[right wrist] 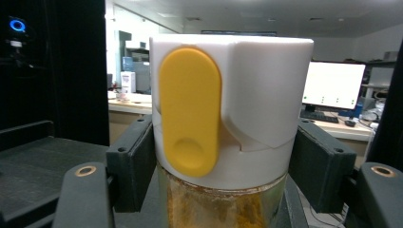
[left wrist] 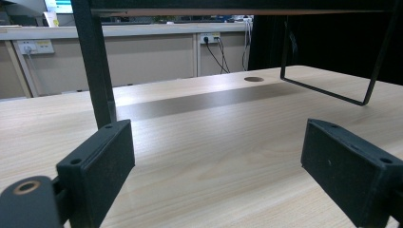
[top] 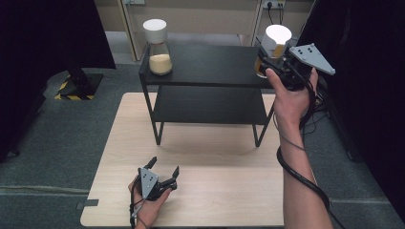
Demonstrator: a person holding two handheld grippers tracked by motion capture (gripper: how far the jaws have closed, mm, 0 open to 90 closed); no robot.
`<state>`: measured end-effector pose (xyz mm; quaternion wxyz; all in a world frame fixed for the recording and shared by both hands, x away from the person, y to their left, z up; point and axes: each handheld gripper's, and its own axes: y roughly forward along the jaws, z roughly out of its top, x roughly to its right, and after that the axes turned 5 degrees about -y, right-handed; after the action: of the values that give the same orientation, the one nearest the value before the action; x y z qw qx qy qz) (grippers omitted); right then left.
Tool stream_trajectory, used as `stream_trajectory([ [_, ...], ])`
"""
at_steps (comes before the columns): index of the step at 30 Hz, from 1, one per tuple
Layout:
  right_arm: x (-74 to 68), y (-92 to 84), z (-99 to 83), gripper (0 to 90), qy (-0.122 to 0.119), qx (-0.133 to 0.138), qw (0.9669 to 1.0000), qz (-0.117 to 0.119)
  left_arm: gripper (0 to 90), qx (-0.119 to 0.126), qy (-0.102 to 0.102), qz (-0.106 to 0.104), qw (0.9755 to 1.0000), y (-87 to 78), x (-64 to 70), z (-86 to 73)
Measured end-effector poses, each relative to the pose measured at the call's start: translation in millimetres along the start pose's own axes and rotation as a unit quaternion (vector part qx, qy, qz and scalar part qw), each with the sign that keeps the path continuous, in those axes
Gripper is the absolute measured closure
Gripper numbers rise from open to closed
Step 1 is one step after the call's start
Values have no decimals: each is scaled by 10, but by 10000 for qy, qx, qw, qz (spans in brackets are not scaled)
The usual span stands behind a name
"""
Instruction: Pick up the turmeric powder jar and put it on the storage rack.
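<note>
Nearest the camera, at the bottom middle of the high view, the left gripper (top: 165, 168) rests on the pale wood-grain tabletop (top: 224, 191) with its jaws spread wide and nothing between them. Its own view looks low across the bare wood towards a round cable hole (left wrist: 254, 79) further back.

Mid-frame, a black two-tier metal shelf rack (top: 205, 90) stands on the far half of the table, thin legs planted on the wood. Around the table there's grey carpet floor (top: 62, 138), plus a black-and-yellow striped base plate (top: 71, 88) at the left edge.

On the top tier, upper left, stands a glass jar with a white cap and pale grains inside (top: 158, 46).

Upper right, the right gripper (top: 267, 57) is pinching a glass jar with a white lid and a yellow flip tab (right wrist: 228, 109), yellow powder in the bottom. It's at the right end of the top shelf; can't tell if it's touching the shelf.

Far back: beige wall panels with sockets, desks with lit monitors (right wrist: 335, 85).
</note>
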<state>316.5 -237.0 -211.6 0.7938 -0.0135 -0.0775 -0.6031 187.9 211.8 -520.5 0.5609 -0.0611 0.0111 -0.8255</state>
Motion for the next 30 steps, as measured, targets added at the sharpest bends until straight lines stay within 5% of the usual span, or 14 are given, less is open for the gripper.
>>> stream_trajectory([
  [30, 56, 351, 180, 308, -64, -404, 9989, -222, 103, 13, 0, -13, 10000, -1, -2, -5],
])
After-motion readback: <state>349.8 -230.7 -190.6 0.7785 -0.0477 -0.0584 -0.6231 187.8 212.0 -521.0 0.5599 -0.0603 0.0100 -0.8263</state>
